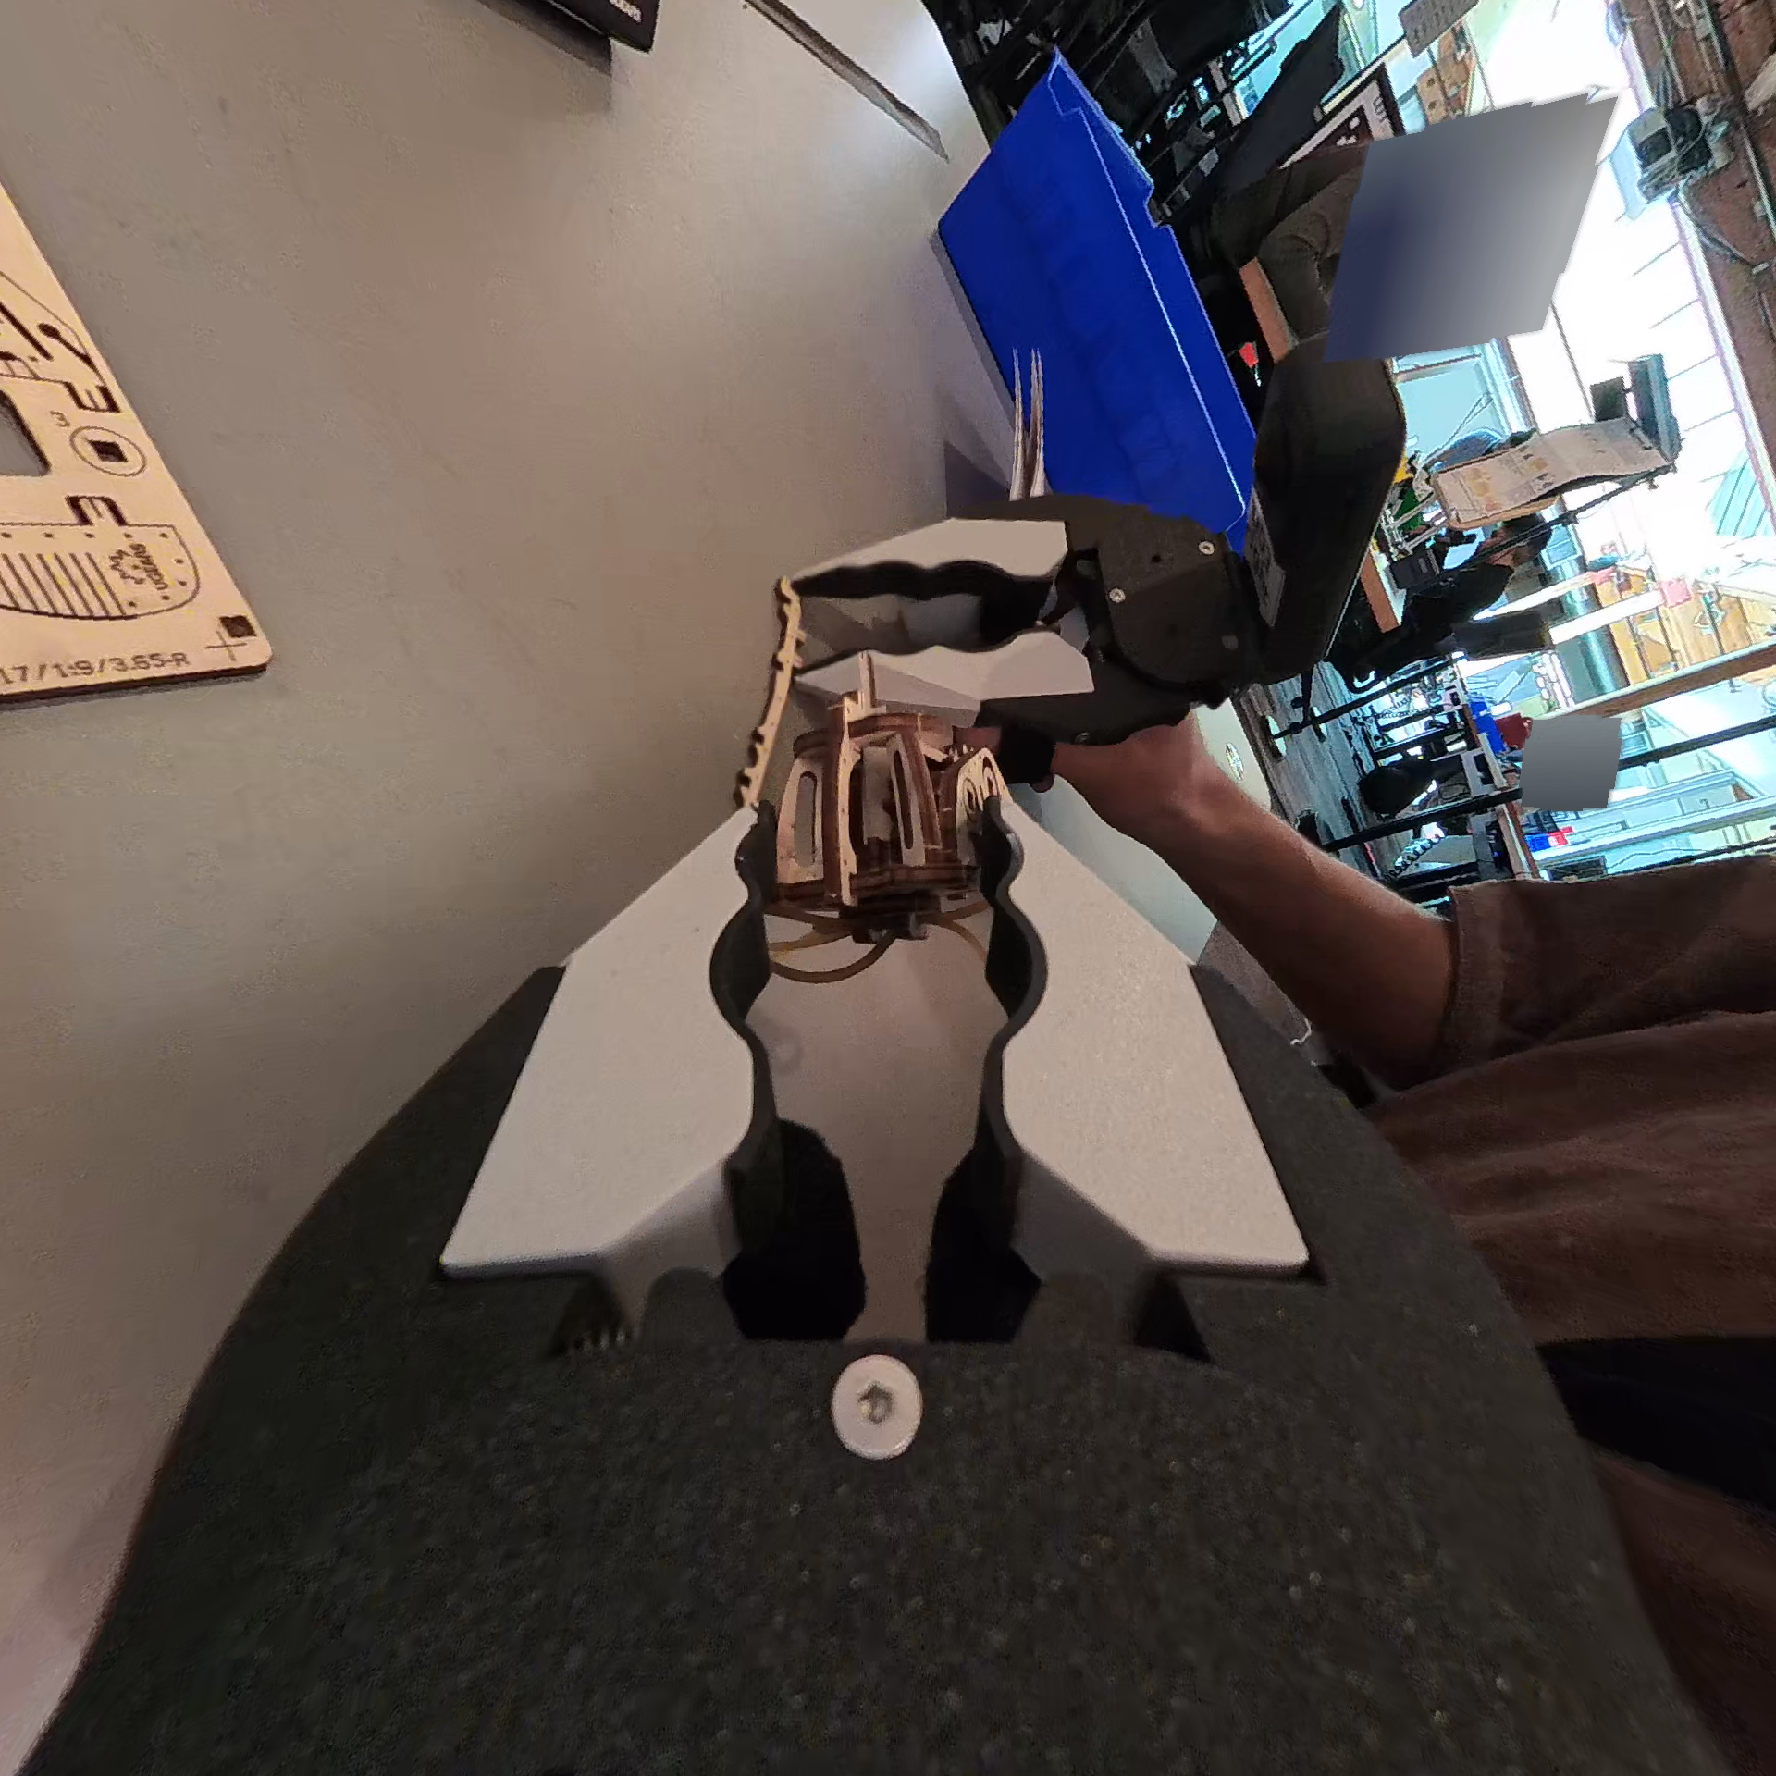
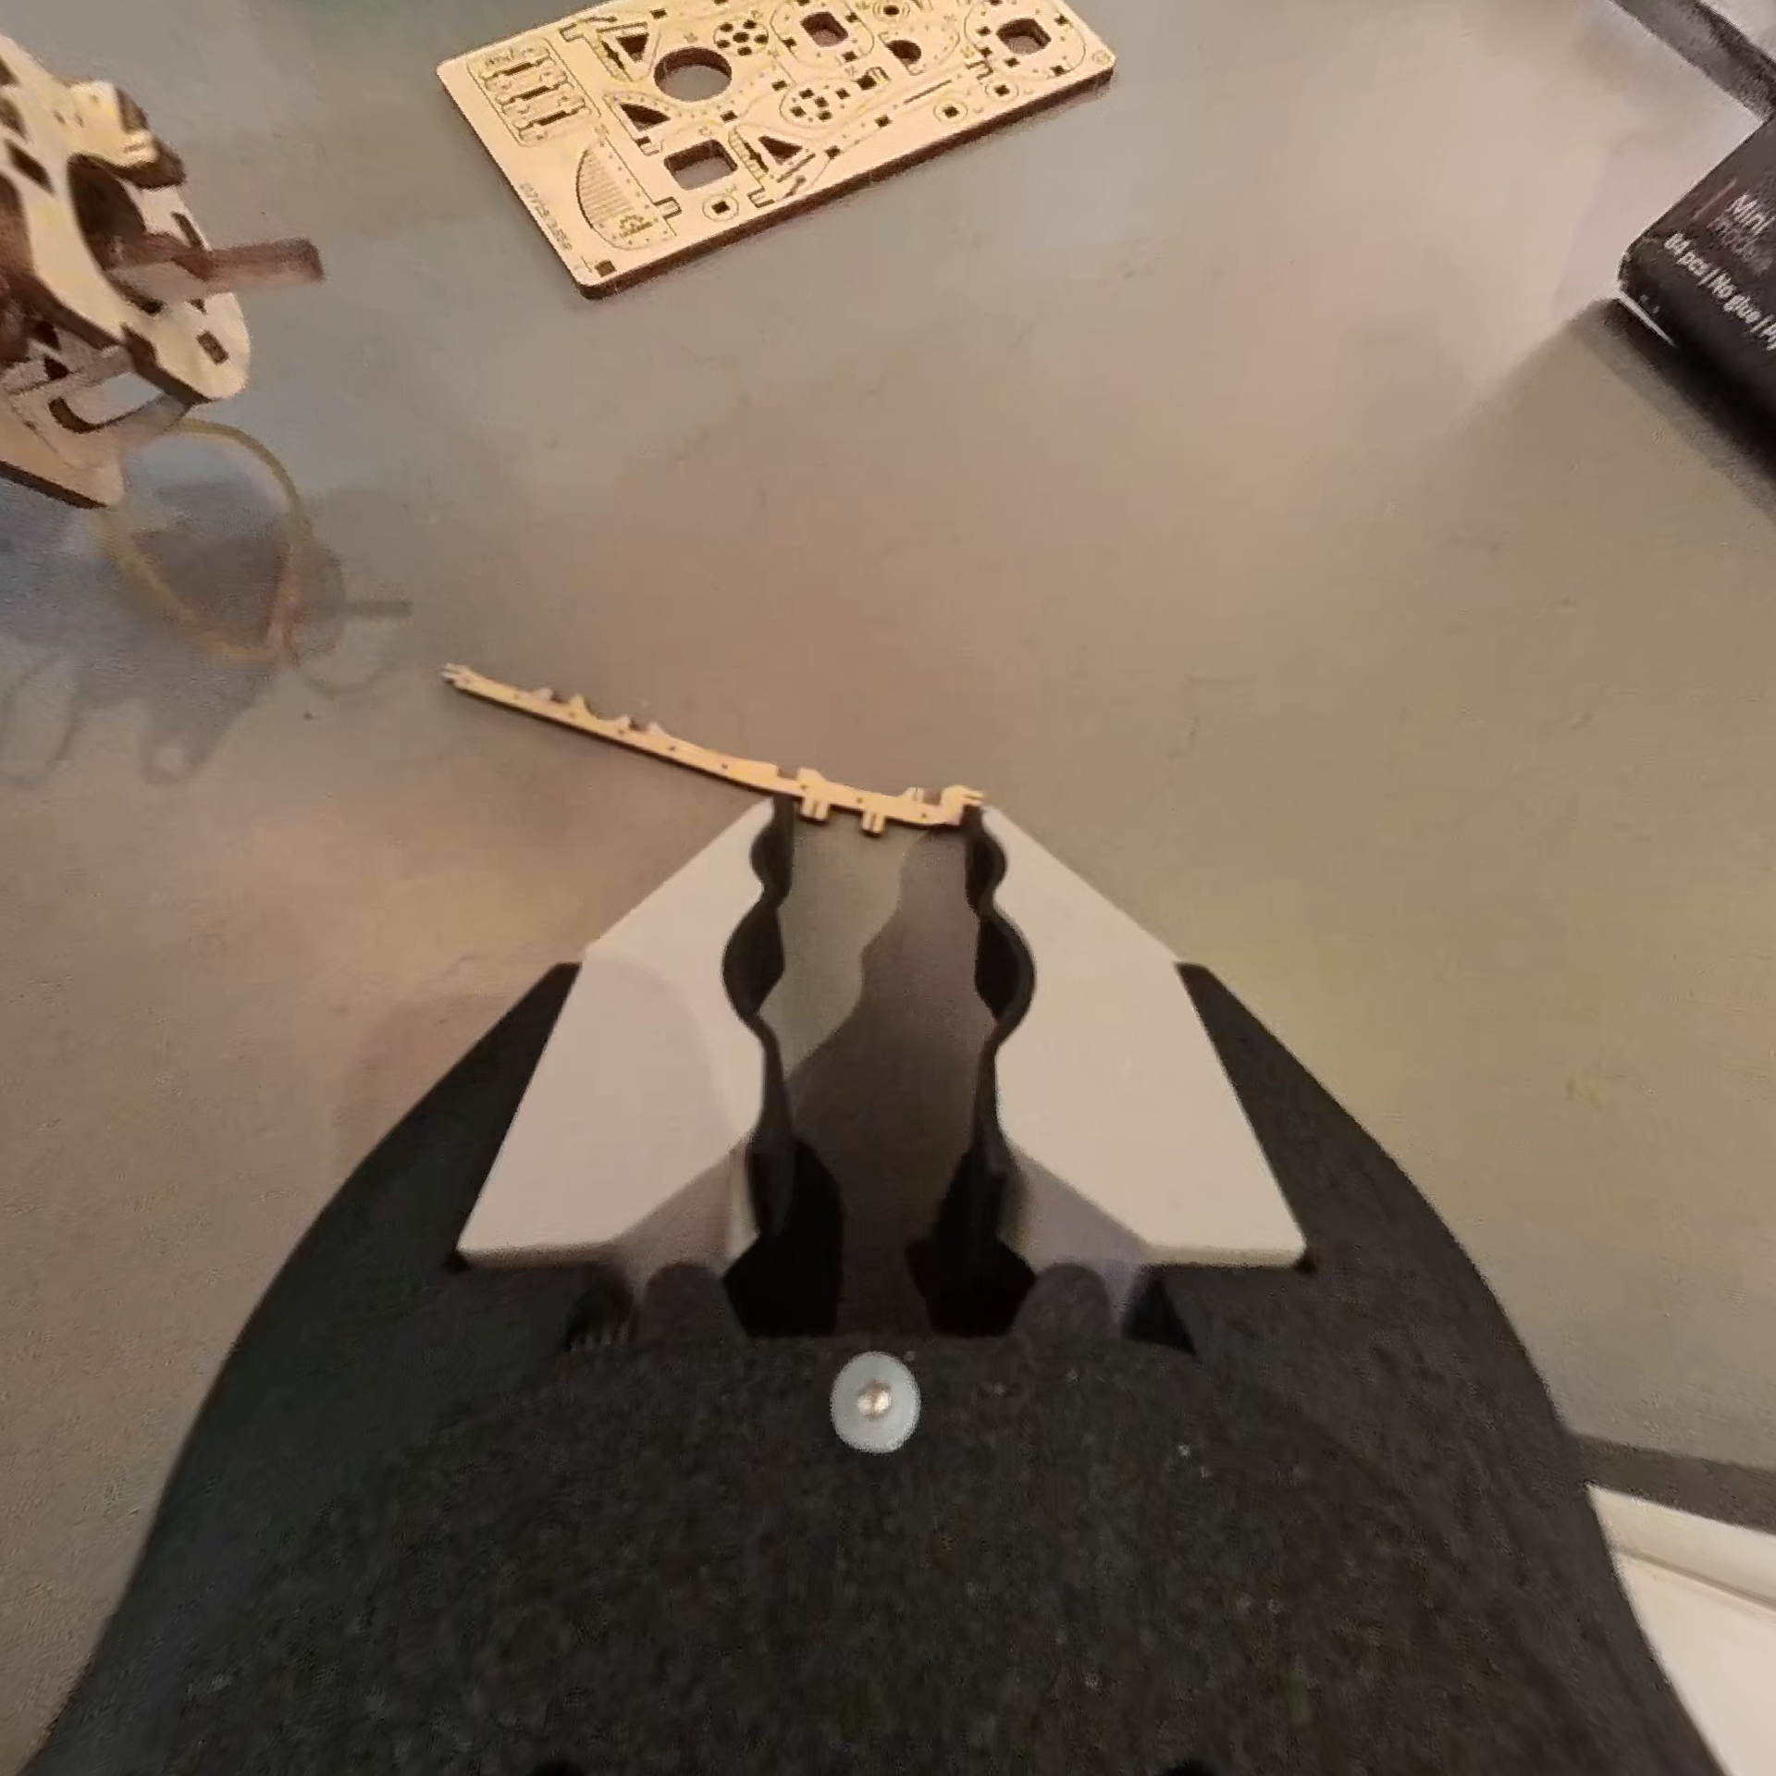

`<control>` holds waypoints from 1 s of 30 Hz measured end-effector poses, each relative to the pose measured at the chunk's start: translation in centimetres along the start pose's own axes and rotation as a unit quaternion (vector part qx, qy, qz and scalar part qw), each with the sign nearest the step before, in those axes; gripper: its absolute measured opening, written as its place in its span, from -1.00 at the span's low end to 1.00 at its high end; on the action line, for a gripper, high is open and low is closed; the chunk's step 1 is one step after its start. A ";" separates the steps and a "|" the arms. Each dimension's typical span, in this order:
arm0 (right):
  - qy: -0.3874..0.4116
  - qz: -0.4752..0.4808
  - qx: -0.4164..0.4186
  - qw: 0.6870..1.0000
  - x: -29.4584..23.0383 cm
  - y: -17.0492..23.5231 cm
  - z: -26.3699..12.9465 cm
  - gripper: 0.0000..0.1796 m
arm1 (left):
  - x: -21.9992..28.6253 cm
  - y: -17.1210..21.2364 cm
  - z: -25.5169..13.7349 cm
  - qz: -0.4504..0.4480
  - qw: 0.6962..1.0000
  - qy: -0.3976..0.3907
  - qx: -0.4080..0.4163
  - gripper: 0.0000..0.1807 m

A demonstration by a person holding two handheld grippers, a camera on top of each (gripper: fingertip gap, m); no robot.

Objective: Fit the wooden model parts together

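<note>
My left gripper is shut on a part-built wooden model with yellow rubber bands hanging under it, held above the grey table. The model also shows at the left edge of the right wrist view, with a rubber band below it. My right gripper is shut on one end of a thin notched wooden strip, which sticks out to the left. In the left wrist view the right gripper holds this strip just above the model.
A laser-cut wooden parts sheet lies on the table, its corner in the left wrist view. A dark box stands at the right. A blue bin sits at the table's far side. A person's forearm reaches in. My hands' fingertips stand some 15 centimeters from each other.
</note>
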State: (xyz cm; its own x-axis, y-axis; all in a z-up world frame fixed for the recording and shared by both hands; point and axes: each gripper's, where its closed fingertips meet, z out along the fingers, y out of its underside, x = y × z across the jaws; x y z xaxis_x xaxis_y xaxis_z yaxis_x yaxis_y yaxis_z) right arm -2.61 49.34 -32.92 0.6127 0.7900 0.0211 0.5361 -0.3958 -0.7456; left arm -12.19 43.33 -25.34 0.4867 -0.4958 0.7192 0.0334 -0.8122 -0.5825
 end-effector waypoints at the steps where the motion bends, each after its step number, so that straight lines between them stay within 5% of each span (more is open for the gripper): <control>1: 0.000 -0.003 0.000 1.000 0.0 0.0 0.0 -0.62 | -0.1 0.0 -0.1 0.000 1.000 -0.002 0.001 -0.56; 5: 0.003 0.011 -0.007 1.000 -0.4 -0.2 0.3 -0.39 | -0.3 -0.2 -0.3 -0.002 1.000 -0.005 0.005 -0.56; 12: 0.042 0.037 -0.003 0.998 -0.7 -0.5 0.5 -0.64 | -0.3 0.0 -0.3 0.000 1.000 -0.005 0.002 -0.56; 20: 0.048 0.034 -0.002 0.998 -0.5 -0.5 0.5 -0.65 | -0.9 0.0 -0.6 0.003 1.000 -0.016 0.000 -0.56; 25: -0.006 -0.003 0.015 1.000 -2.7 -0.7 -0.6 -0.65 | -3.1 -0.7 -0.8 0.016 0.999 -0.044 -0.016 -0.56; 30: -0.094 -0.055 0.060 0.992 -6.8 -1.9 -3.6 -0.65 | -2.7 -0.5 0.6 -0.059 0.998 0.021 -0.028 -0.57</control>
State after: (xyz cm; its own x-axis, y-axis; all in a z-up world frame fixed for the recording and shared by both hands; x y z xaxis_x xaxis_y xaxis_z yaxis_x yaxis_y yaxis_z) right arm -5.71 43.07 -29.24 0.4291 0.9032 -0.0089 0.5146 -0.2526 -0.8194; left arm -12.98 45.24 -27.23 0.4448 -0.4065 0.7980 0.0385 -0.8815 -0.4705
